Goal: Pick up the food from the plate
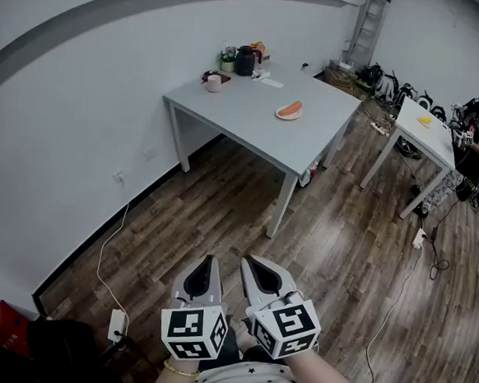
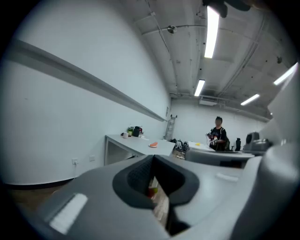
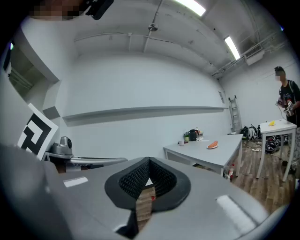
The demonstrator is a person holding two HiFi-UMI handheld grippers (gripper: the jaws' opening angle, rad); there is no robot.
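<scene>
Far off, the orange food [image 1: 291, 108] lies on a white plate [image 1: 280, 114] on the grey table [image 1: 245, 117], its long axis running near-left to far-right. Near, the left gripper [image 1: 209, 263] and right gripper [image 1: 252, 263] are closed (nothing between either's jaws).

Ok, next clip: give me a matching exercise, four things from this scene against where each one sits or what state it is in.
Things
1. orange food
2. black jug
3. yellow item
4. left tool

Places or states
A. at the far corner of the grey table, near the wall
B. shut, held low over the wooden floor
C. on the plate
D. on the white table

Pairs: 1-C, 2-A, 3-D, 4-B
</scene>
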